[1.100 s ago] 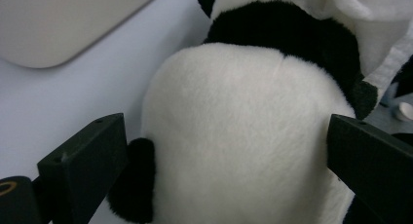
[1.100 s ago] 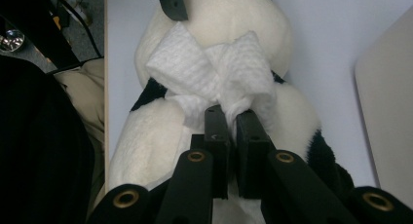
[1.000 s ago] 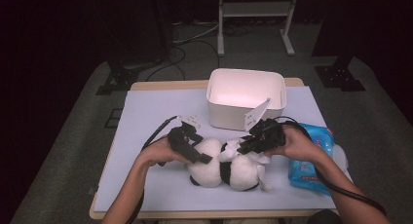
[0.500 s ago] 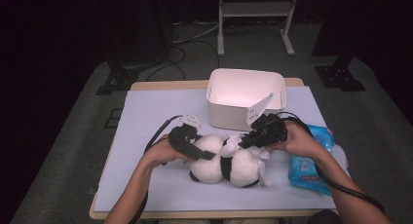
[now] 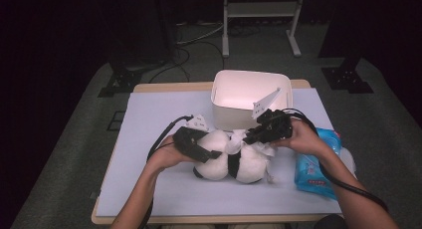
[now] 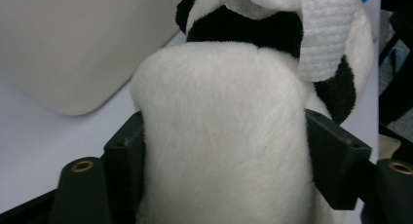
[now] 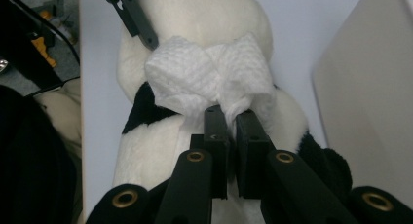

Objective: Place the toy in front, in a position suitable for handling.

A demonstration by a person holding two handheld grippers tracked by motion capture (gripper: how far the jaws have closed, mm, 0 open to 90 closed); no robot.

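A black-and-white panda plush (image 5: 234, 162) lies on the table in front of the person. My left gripper (image 5: 211, 155) comes in from the left. Its jaws have just been closing around the plush's white rounded end (image 6: 224, 126), then eased a little. Both pads (image 6: 336, 160) press into the fur. My right gripper (image 5: 251, 138) reaches from the right and is shut on a crumpled white wipe (image 7: 209, 78). The wipe lies on top of the plush (image 7: 156, 156), with a corner pinched between the fingertips (image 7: 214, 121).
A white open bin (image 5: 224, 117) stands just behind the plush, near the table's far edge. A blue pack of wipes (image 5: 316, 164) lies at the right, under the right forearm. The pale table top (image 5: 159, 119) stretches out to the left.
The left gripper's jaws closed onto the plush's white end and rose a little with it. The right gripper stayed where it was, still pinching the wipe.
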